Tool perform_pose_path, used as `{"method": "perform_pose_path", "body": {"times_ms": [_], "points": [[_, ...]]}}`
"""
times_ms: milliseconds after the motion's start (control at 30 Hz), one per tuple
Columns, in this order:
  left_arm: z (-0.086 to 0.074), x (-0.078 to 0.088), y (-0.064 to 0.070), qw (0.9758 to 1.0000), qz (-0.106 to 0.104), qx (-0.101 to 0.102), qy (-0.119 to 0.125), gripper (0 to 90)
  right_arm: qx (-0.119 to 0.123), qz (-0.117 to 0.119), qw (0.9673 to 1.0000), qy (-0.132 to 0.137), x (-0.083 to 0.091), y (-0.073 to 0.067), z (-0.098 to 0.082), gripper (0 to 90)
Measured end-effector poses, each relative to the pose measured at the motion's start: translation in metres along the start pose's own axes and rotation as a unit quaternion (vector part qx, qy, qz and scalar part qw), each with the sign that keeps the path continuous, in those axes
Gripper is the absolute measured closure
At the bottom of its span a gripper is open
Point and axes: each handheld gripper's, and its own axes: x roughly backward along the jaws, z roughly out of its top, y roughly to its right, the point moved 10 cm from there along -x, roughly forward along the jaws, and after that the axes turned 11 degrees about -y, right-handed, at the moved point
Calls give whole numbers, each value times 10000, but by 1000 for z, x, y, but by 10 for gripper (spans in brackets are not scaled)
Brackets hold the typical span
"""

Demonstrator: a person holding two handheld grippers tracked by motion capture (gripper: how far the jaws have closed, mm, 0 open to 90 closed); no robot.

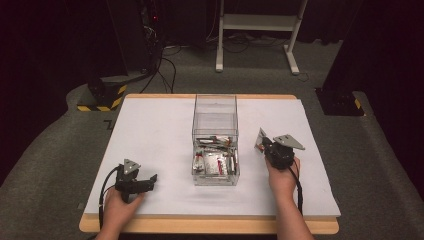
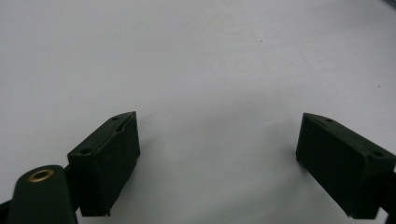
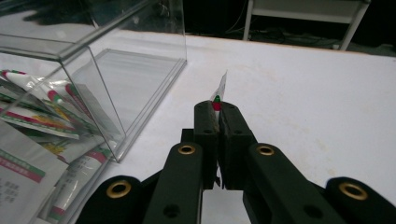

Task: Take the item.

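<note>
High view first: we hold a sachet [image 1: 260, 139] in the right gripper [image 1: 264, 144], just right of the clear plastic box [image 1: 215, 107] that stands mid-table on the white table cover [image 1: 150, 130]. The box lies to the left of that gripper — that is the relation the next move turns on. Its near end already holds a heap of similar sachets [image 1: 215, 157], while its far half looks bare.

Right gripper view confirms the grip: the right gripper [image 3: 218, 108] has its jaws pressed together on the sachet [image 3: 221, 88], which stands up on edge from between them, its long axis rising up and away from us (a red and green mark shows at the pinch). The box wall [image 3: 140, 70] sits close on the left in that view, apart from the jaws.

The left gripper [image 1: 151, 178] rests near the table's near-left part, well apart from the box; in the left gripper view its jaws stand wide apart over bare cover [image 2: 201, 60], holding nothing.

We judge the right hand is the nearer one — a short carry leftward over the rim, then release into the box.
</note>
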Motion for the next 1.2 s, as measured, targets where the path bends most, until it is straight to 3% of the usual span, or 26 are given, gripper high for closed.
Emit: {"method": "perform_pose_path", "body": {"times_ms": [500, 1067, 1200], "points": [[0, 0, 0, 10000, -1, 0, -1, 137, -89, 58, 9999, -114, -11, 2, -6, 872], [0, 0, 0, 10000, -6, -4, -8, 136, -167, -149, 9994, -273, -16, 15, -15, 828], [0, 0, 0, 10000, -2, -6, -11, 137, -210, -183, 9991, -310, -16, 18, -16, 775]]}}
